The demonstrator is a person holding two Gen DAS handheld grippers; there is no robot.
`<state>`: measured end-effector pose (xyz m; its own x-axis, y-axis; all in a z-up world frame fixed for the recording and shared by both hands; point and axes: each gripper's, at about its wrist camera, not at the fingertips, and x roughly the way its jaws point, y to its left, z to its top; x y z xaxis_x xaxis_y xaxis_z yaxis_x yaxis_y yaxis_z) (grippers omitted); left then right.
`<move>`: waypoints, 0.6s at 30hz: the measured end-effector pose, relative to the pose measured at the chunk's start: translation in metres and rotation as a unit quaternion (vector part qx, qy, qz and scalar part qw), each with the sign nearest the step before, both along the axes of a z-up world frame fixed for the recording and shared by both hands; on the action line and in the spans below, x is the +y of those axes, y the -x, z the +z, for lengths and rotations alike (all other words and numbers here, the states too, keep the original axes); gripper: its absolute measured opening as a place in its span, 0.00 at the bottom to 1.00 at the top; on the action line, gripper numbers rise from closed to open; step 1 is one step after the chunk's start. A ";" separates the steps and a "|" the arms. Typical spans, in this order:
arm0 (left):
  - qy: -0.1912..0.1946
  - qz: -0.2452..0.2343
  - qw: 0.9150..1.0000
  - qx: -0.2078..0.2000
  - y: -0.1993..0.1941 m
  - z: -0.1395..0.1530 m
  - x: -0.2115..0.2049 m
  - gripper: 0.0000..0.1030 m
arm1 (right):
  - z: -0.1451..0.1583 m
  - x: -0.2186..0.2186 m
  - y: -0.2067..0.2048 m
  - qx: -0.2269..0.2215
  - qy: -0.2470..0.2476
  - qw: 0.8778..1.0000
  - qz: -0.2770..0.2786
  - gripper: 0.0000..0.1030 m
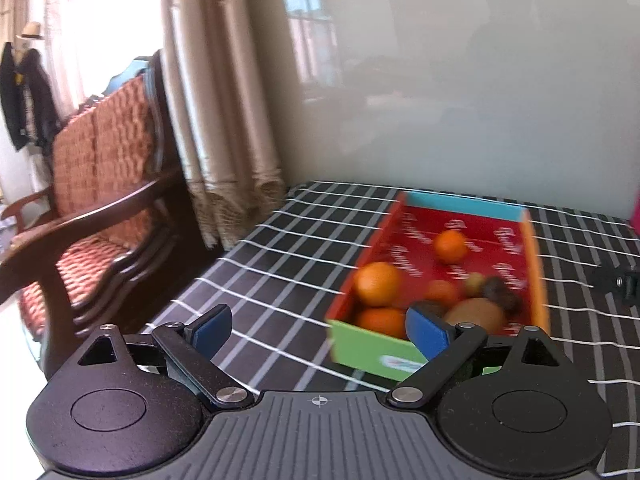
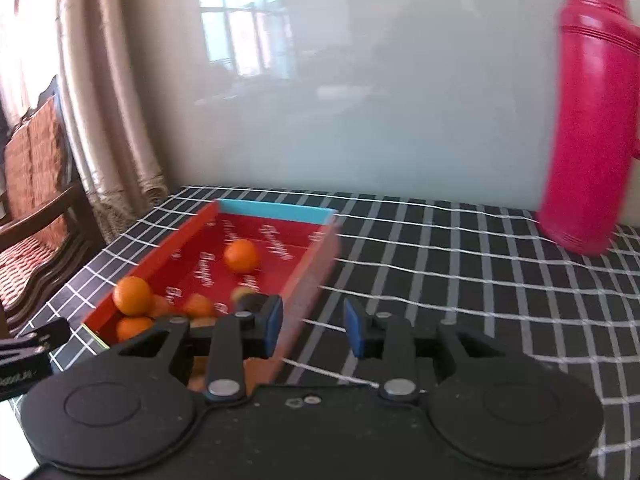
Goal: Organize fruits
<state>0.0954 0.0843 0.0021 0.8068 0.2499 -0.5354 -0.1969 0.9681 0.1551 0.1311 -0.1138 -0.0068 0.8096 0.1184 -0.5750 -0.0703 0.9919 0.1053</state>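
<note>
Blue-padded fingers [image 1: 214, 330] of the left gripper [image 1: 320, 332] are spread wide and hold nothing. Just beyond them, a red cardboard tray [image 1: 534, 264] is placed on the checked tablecloth [image 1: 280, 248], with oranges [image 1: 378, 284] and darker fruits gathered at its near end. The right gripper [image 2: 314, 332] is opened more narrowly, empty, beside the tray's right wall. A pink bottle [image 2: 588, 120] is seen far right.

Printed cardboard box [image 1: 496, 236] on woven checked cloth [image 1: 280, 256]; behind the box, glossy wall panel [image 2: 400, 120] and smooth plastic flask [image 2: 588, 120].
</note>
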 end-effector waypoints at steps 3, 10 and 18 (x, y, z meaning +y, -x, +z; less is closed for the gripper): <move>0.001 -0.018 1.000 0.001 0.012 0.008 -0.015 0.91 | 0.003 -0.017 0.022 0.008 -0.006 1.000 -0.022 0.32; 0.005 -0.046 0.999 -0.006 0.056 0.043 -0.022 1.00 | 0.027 -0.020 0.085 -0.003 -0.007 0.999 -0.048 0.47; 0.036 -0.073 0.997 -0.003 0.109 0.076 -0.002 1.00 | 0.064 0.012 0.149 -0.041 -0.003 0.998 -0.046 0.61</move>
